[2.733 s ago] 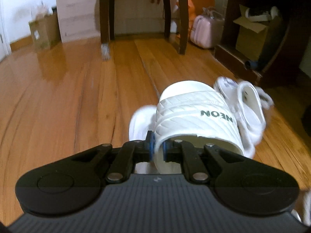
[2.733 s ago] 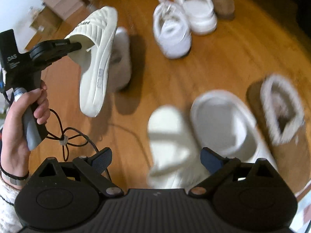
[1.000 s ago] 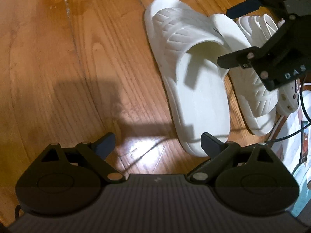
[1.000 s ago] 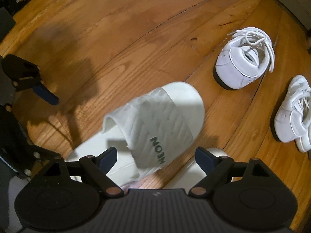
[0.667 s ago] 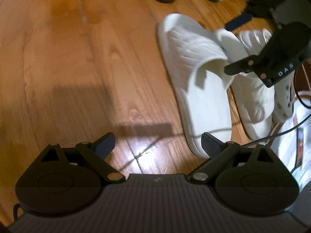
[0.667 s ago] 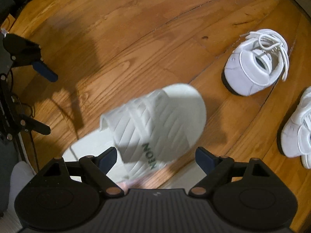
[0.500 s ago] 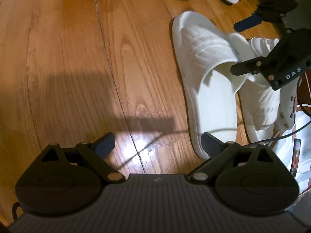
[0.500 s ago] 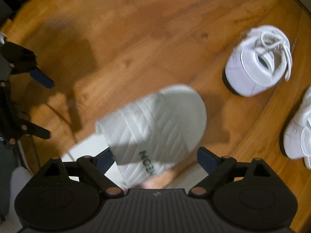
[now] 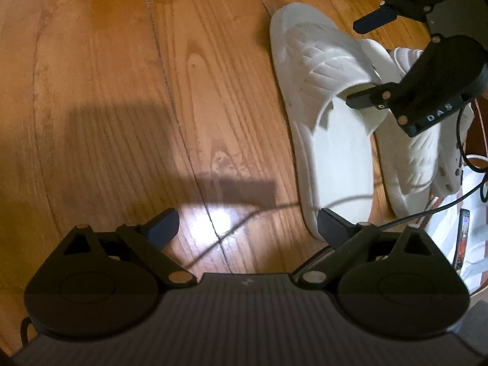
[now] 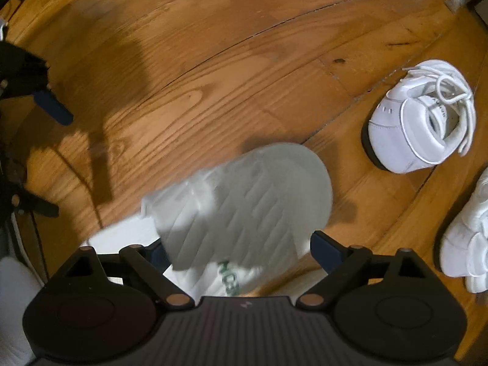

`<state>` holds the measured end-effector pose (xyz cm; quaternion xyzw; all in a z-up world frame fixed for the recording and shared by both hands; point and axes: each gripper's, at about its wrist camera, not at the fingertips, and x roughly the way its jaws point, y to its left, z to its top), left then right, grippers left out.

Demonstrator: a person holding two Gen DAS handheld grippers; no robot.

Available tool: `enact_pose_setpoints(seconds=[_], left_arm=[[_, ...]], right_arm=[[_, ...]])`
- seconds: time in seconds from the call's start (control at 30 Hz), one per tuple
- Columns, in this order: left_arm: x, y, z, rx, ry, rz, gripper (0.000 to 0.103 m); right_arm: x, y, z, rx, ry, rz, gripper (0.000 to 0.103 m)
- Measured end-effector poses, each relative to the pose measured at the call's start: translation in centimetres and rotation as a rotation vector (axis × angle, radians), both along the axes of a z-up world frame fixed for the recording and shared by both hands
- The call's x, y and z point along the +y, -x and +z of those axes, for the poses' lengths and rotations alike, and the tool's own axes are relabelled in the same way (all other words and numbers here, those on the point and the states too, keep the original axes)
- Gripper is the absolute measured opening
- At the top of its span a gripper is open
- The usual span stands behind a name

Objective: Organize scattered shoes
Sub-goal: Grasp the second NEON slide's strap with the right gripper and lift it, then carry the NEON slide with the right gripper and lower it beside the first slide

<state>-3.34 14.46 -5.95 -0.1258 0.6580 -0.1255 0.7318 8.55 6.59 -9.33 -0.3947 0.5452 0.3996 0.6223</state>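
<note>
Underfoot, glossy wooden plank floor [image 9: 128, 85] beneath white slides [image 9: 332, 140].

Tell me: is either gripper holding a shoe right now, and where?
Nothing is held. Left gripper is open over bare floor; right gripper, jaws just opening, straddles the white slide without pressing it.

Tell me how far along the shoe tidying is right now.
Done: two white slides lie side by side on the floor, and two white sneakers sit nearby. In hand: nothing; the left tool is open, and the open right tool straddles a slide. Left: the sneakers aren't neatly paired.
</note>
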Motion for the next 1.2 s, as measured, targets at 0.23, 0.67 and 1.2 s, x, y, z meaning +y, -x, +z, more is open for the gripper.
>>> enact_pose_setpoints(seconds=[0.23, 0.67, 1.2], left_arm=[[0.6, 0.1, 0.0, -0.003, 0.010, 0.015, 0.099], [3.1, 0.8, 2.6, -0.073, -0.108, 0.116, 0.099], [7.8, 0.9, 4.8, -0.120, -0.133, 0.321, 0.099]], right_arm=[[0.6, -0.2, -1.8, 0.029, 0.016, -0.031, 0.093], [-0.1, -0.6, -0.6, 0.097, -0.056, -0.402, 0.086], [-7.1, 2.0, -2.8, 0.580, -0.338, -1.476, 0.085]])
